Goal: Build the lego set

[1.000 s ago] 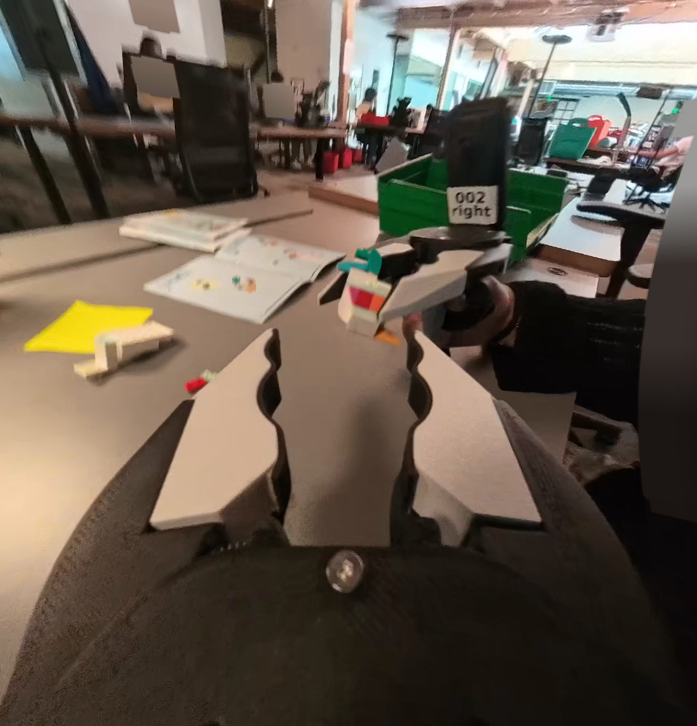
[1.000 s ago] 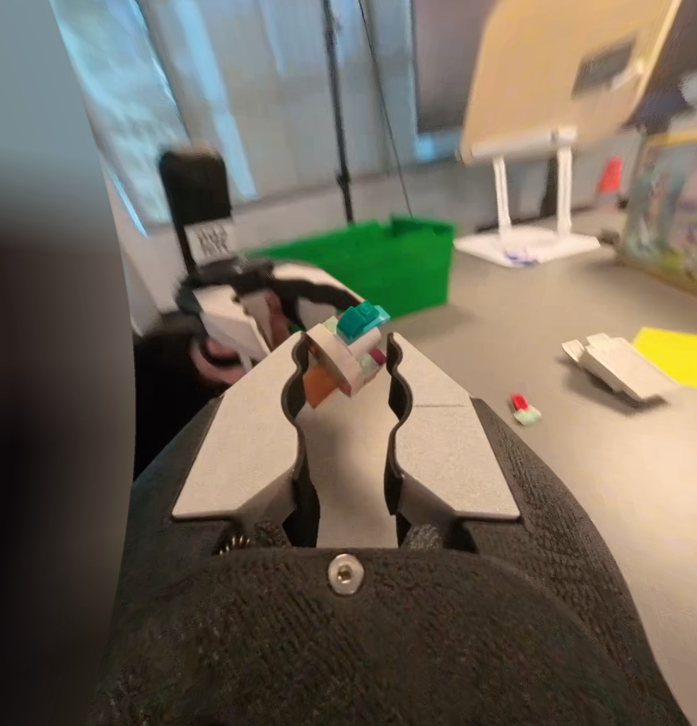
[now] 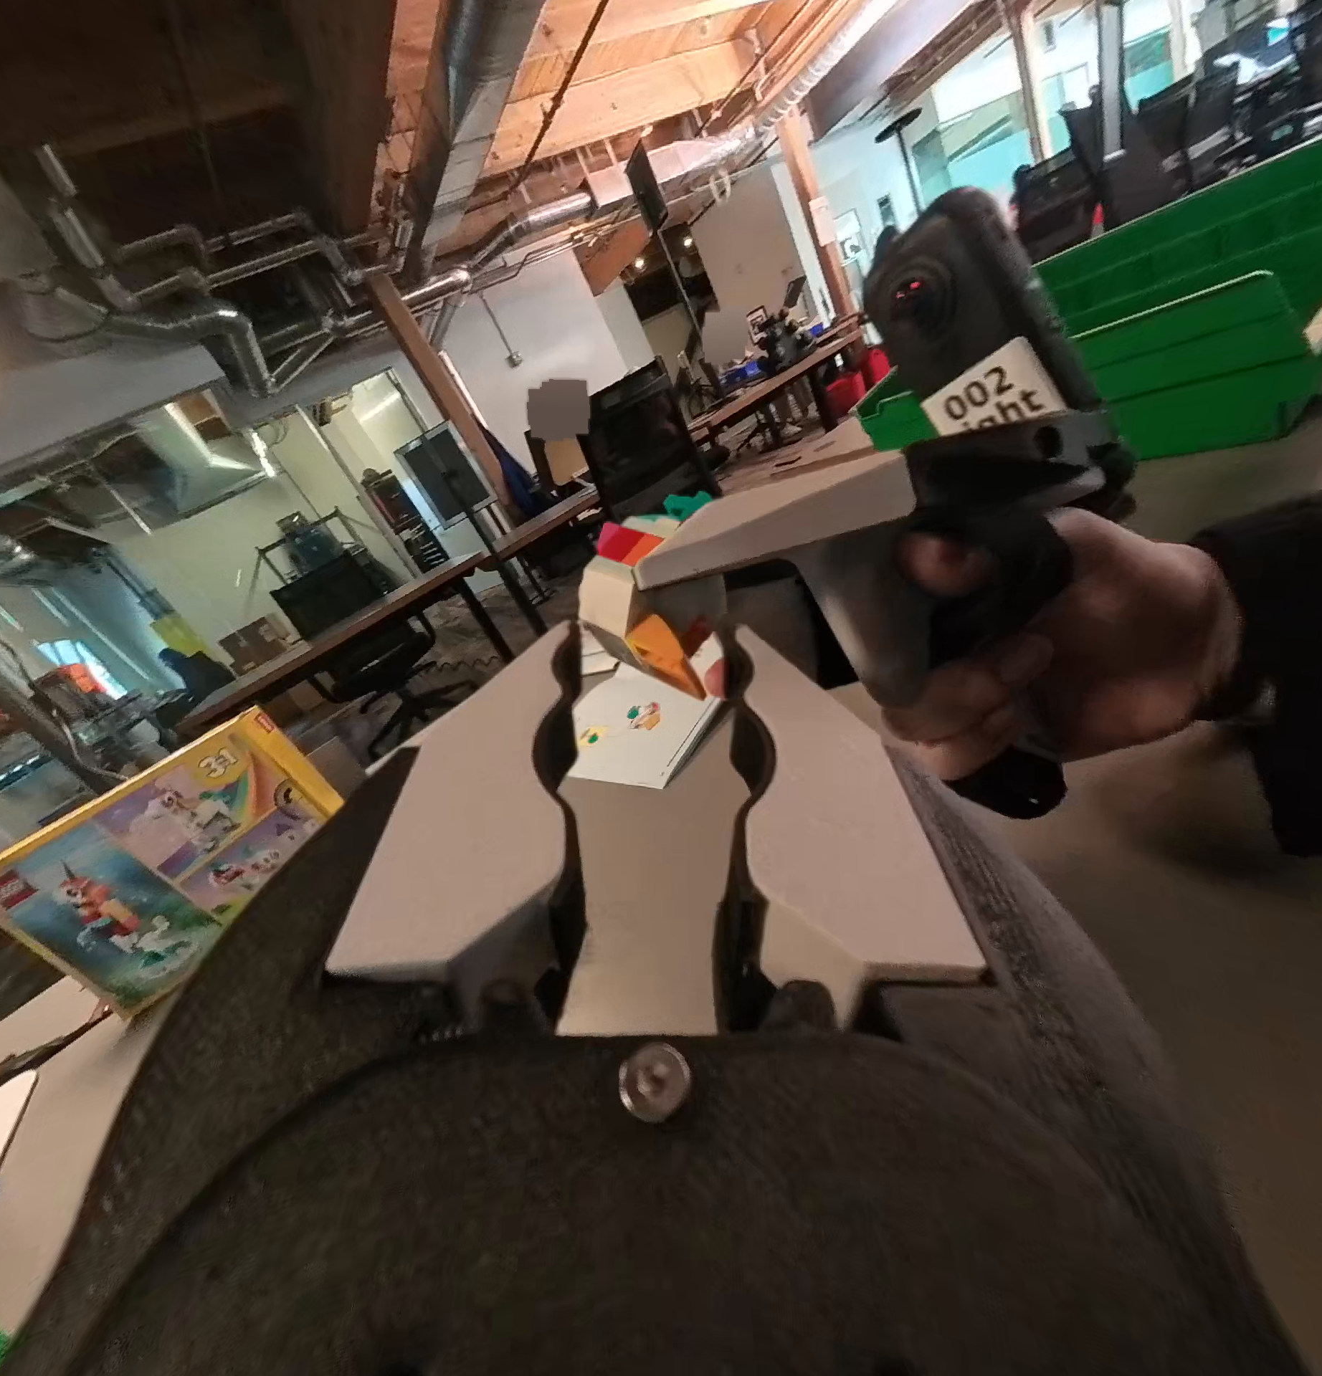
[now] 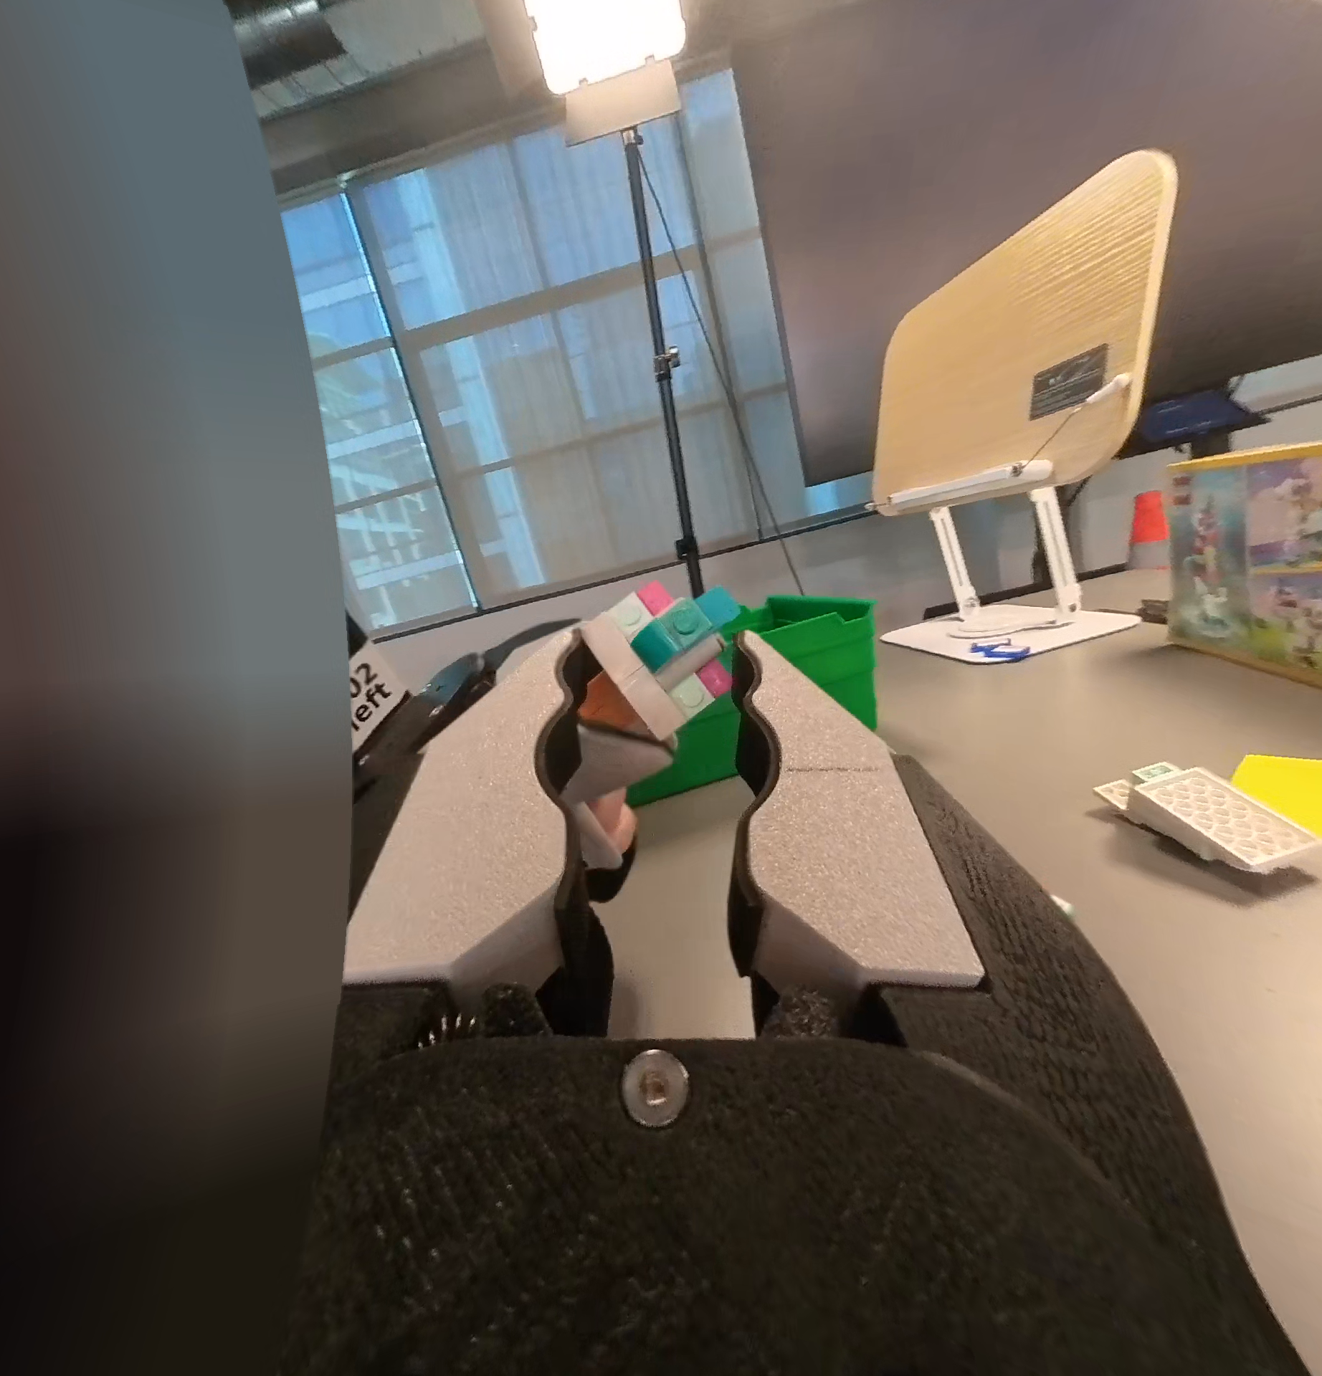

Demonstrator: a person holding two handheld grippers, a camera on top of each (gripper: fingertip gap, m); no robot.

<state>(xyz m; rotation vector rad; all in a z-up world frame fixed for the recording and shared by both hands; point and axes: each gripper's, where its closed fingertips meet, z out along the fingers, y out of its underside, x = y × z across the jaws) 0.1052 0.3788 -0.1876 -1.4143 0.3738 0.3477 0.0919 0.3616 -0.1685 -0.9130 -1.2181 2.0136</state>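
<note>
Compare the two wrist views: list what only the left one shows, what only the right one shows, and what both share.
Left only: the open booklet on the table, a hand gripping the right gripper, and ceiling pipes.
Right only: a tilted wooden stand, a light on a tripod, a white plate piece and yellow paper.
Both: the small brick model held in the right gripper, the set's box, a green bin.

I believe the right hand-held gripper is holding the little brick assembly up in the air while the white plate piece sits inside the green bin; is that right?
Not quite. The right hand-held gripper does hold the brick assembly up in the air, but the white plate piece lies on the table beside a yellow sheet, not inside the green bin. The right wrist view shows this.
</note>
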